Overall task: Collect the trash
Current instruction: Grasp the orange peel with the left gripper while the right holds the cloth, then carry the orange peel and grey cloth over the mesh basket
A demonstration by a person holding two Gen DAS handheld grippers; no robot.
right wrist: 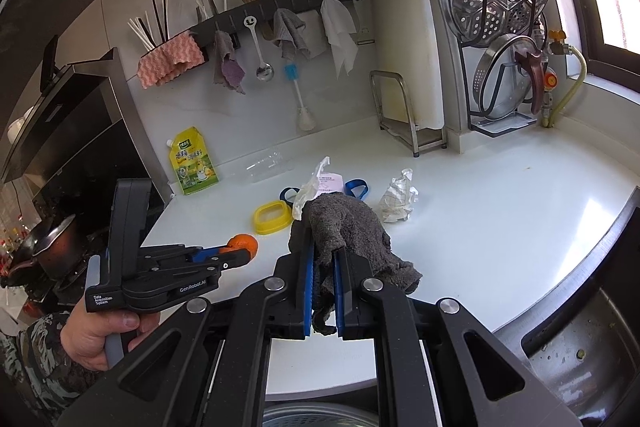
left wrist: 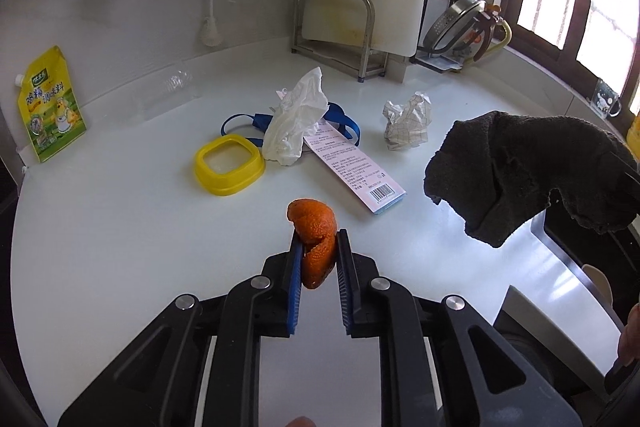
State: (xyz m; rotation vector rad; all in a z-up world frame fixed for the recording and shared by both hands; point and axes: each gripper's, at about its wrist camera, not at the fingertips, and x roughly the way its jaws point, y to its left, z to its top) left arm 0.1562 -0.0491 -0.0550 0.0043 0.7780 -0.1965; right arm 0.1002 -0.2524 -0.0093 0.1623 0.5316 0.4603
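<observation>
Jaws of left gripper [left wrist: 319, 241] half hide orange peel [left wrist: 314, 227] they clamp.

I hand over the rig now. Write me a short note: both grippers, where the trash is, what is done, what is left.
Left gripper: shut on orange peel, lifted off the counter.
Right gripper: shut on dark rag.
Still on the counter: tissue, crumpled paper, pink box, yellow lid, clear bottle.
Done: peel picked up.
Left: bin the peel, then collect the rest. No bin in view.
</observation>
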